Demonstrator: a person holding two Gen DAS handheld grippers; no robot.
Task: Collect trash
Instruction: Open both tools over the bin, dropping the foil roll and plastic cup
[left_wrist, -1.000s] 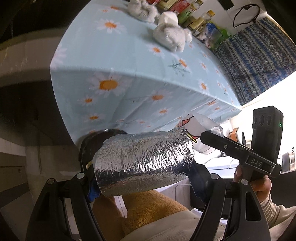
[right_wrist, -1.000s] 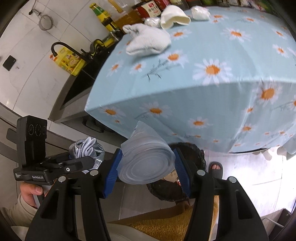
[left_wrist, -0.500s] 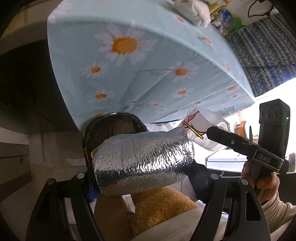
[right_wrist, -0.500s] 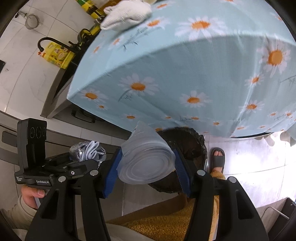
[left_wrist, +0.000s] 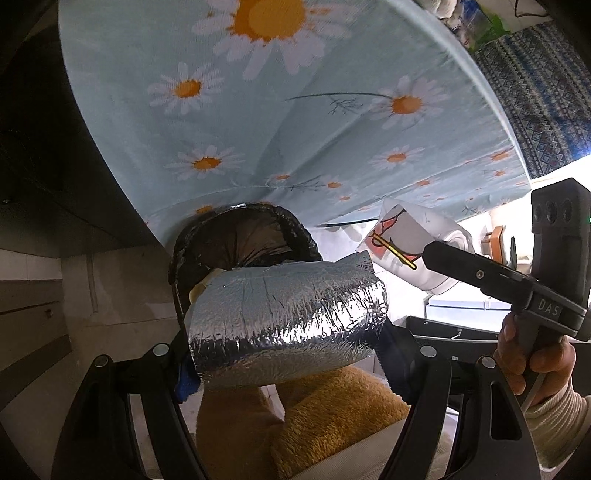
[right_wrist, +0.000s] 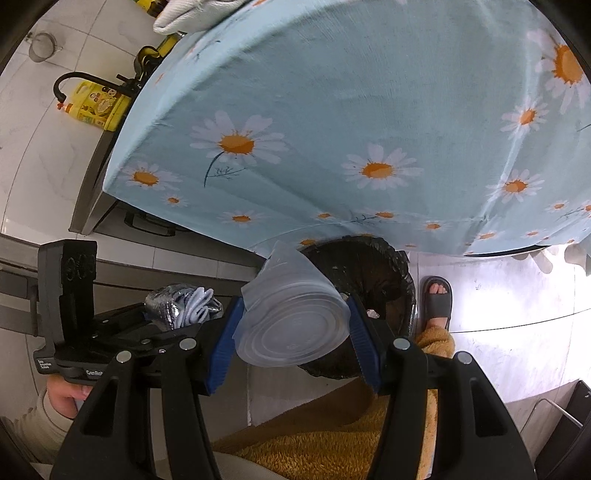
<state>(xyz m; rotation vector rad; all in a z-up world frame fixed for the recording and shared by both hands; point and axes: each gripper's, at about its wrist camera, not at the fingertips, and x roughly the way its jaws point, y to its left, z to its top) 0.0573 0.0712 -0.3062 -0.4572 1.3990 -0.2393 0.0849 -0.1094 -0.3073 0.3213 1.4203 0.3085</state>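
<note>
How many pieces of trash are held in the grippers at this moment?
2. The silver foil bag is clamped in the left gripper; the clear plastic cup is clamped in the right gripper. Both hang over the black-lined bin. More trash may lie hidden inside it.

Left claw (left_wrist: 288, 328) clamped on a foil pouch (left_wrist: 284, 317), fingers level and side by side. Right claw (right_wrist: 293, 330) pinched on a plastic cup (right_wrist: 291, 325), base toward the camera. Right hand (left_wrist: 532, 365) wrapped round its handle; left hand (right_wrist: 64, 397) likewise, cream cuffs at both wrists.
</note>
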